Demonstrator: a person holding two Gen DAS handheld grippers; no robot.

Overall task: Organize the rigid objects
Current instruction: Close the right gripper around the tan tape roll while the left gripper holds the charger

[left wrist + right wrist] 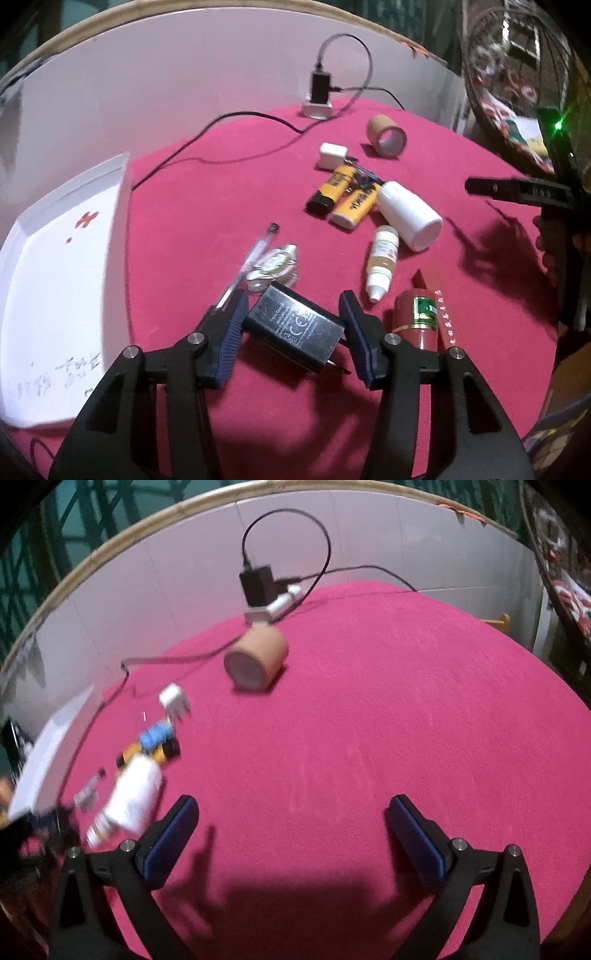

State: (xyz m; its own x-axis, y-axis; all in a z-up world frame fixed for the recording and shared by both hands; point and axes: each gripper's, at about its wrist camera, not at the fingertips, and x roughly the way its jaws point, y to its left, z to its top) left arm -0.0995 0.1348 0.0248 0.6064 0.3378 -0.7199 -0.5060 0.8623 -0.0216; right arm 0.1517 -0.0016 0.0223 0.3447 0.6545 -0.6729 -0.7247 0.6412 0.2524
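A black USB charger (295, 325) lies tilted between the blue pads of my left gripper (293, 308), prongs toward the camera. Both pads touch its sides, so the gripper is shut on it. Beside it on the red cloth are a pen (255, 251), a clear wrapped item (273, 266), a dropper bottle (382, 262), a white bottle (410, 214), two yellow-and-black cylinders (332, 188), a white adapter (332, 155) and a tape roll (386, 136). My right gripper (294, 805) is open over bare cloth with nothing between its fingers.
A white tray (66, 258) stands at the left edge. A red bottle (417, 317) and a red box (439, 302) lie just right of the left gripper. A plugged-in charger (319, 88) and its cable sit by the back wall. The tape roll (256, 657) is far ahead of the right gripper.
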